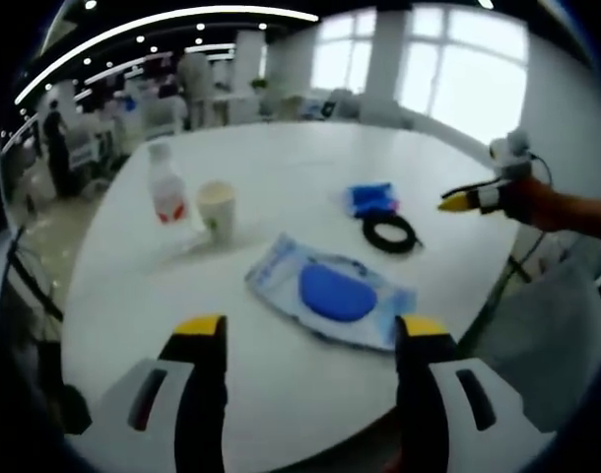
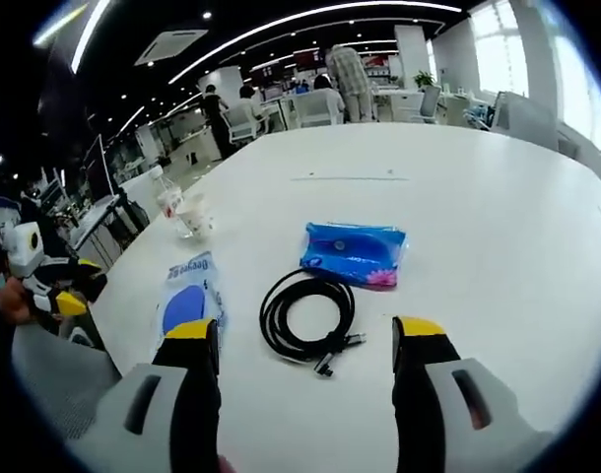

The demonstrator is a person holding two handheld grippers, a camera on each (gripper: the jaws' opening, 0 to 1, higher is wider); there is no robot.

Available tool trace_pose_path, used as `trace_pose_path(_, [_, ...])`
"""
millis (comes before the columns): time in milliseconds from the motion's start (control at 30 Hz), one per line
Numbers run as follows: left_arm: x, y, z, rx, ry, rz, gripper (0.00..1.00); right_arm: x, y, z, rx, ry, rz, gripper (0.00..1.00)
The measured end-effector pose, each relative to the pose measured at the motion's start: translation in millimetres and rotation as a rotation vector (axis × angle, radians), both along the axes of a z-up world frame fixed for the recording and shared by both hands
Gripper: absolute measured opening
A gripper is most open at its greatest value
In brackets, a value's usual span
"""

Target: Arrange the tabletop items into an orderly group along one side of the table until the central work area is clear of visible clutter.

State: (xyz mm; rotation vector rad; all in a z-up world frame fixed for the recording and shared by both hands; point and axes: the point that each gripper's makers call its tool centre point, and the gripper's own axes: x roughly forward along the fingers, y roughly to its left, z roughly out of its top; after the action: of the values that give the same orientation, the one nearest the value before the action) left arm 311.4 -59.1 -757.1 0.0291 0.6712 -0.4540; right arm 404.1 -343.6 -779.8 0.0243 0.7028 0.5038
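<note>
On the white table (image 1: 281, 168) lie a clear packet with a blue oval pad (image 1: 330, 291), a coiled black cable (image 1: 390, 233) and a blue pouch (image 1: 370, 197); a small bottle with a red label (image 1: 166, 187) and a paper cup (image 1: 218, 209) stand at the left. My left gripper (image 1: 312, 335) is open just short of the packet. In the right gripper view, my right gripper (image 2: 308, 340) is open over the near end of the cable (image 2: 305, 313), with the blue pouch (image 2: 353, 252) beyond, the packet (image 2: 188, 294) to the left, and the bottle (image 2: 168, 200) and cup (image 2: 195, 219) farther off. The right gripper (image 1: 473, 200) enters the left gripper view; the left gripper (image 2: 59, 296) shows at the other view's left edge.
Grey chair backs (image 1: 542, 340) stand at the table's near edge (image 2: 64, 379). People, desks and chairs (image 2: 310, 103) fill the room behind. The far half of the table (image 2: 458, 168) is bare white surface.
</note>
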Motion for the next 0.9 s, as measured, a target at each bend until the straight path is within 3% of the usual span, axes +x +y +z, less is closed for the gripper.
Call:
trace_pose_path(267, [35.4, -7.0, -4.0, 0.029, -0.020, -0.078, 0.66, -9.9, 33.7, -7.5, 0.031, 0.030, 0.067, 0.71])
trace_pose_path(500, [84.1, -17.1, -11.6, 0.058, -0.034, -0.176, 0.65, -33.6, 60.4, -13.1, 0.062, 0.060, 0.095, 0.71])
trace_pose_path(633, [99.5, -24.8, -17.1, 0.080, -0.028, -0.221, 0.63, -50.3, 74.0, -17.4, 0.093, 0.086, 0.090, 0.70])
trace_pose_path(900, [123.0, -40.8, -47.9, 0.097, 0.031, -0.285, 0.59, -75.4, 95.6, -35.8, 0.065, 0.131, 0.092, 0.66])
